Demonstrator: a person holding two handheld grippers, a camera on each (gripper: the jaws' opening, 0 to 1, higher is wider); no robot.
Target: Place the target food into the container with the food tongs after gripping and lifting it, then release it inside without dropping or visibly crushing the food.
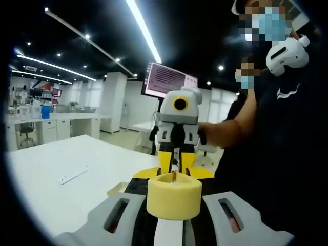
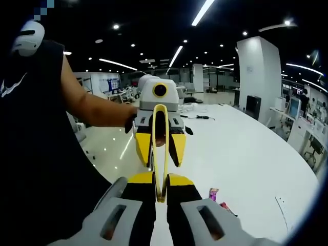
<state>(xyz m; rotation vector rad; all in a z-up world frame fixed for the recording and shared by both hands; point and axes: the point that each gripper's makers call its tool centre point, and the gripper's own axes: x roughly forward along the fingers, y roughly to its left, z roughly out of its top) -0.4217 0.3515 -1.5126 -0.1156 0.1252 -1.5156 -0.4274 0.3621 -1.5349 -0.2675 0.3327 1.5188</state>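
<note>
1. In the left gripper view, the left gripper [image 1: 174, 205] rises from the 6 o'clock edge with its jaws closed on a yellow cylinder [image 1: 174, 196], a short round foam-like piece with a hollow top. It sits squarely between the jaws, touching both, and shows no squashing.

2. Just past the cylinder, toward 12 o'clock, the right gripper [image 1: 176, 163] faces the camera, its yellow jaws pointing down at the cylinder's rim. Whether they touch it I cannot tell.

3. In the right gripper view, the right gripper [image 2: 160, 192] comes up from 6 o'clock, clamped on the yellow food tongs [image 2: 160, 148]. The tongs stand up as a narrow loop between the jaws, their bend toward 12 o'clock.

4. Behind the tongs, the left gripper [image 2: 160, 146] faces back, held by a person's hand at about 10 o'clock.

5. A white table [image 2: 246, 154] spreads toward 3 o'clock. On it, at about 5 o'clock, just beside the right jaw, lies a small pink wrapped item [image 2: 213, 193].

6. In the left gripper view, a flat white strip [image 1: 73, 175] lies on the table at 8 o'clock, well apart from the cylinder.
</note>
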